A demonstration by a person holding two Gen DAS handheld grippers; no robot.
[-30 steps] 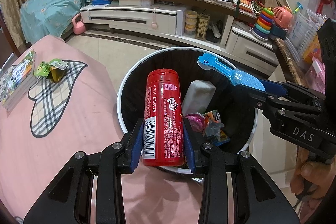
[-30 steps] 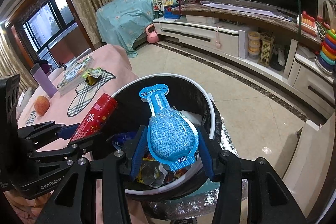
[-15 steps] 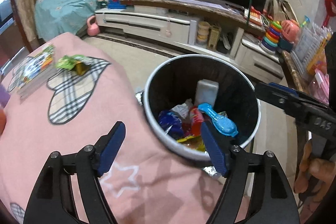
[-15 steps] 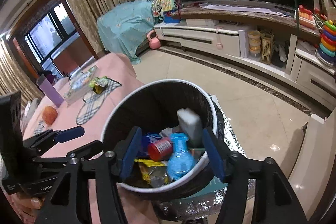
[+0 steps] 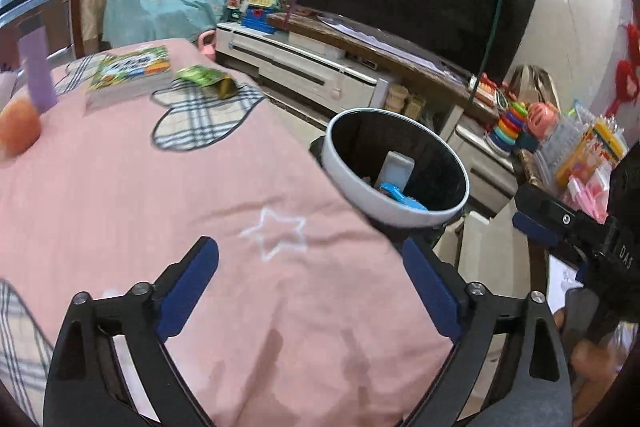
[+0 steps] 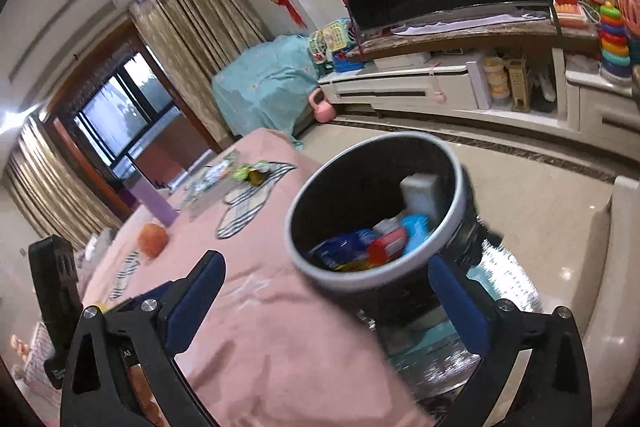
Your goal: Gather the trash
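- The left gripper (image 5: 310, 279) hangs over the pink tablecloth (image 5: 120, 195) with its blue-padded jaws spread wide. They have just been opening, and nothing lies between them but cloth.
- The right gripper (image 6: 326, 291) is likewise spread wide, its jaws just opened, and holds nothing. One finger sits over the cloth, the other beside the bin wall.
- The trash bin (image 6: 304, 259), black inside with a white rim, stands on the floor, close against the table's edge.
- The red can (image 6: 386, 247) lies on its side in the bin among the wrappers. Its long axis looks roughly level, with the round end toward the right camera; blur hides finer detail.
- The blue packet (image 5: 402, 198) lies in the bin too, just beside the can. In the left view its long axis slants from upper left to lower right.
- A white block (image 6: 420, 193) leans against the bin's far inner wall, above the can and packet.
- A blue wrapper (image 6: 342, 247) lies to the left of the can.
- Well away on the table, a green wrapper (image 5: 206, 79) rests on a plaid heart patch (image 5: 200, 119), its long axis running left to right in the left view.
- Near it lie a stack of books (image 5: 130, 75), a purple bottle (image 5: 38, 71) standing upright, and an orange fruit (image 5: 18, 131).
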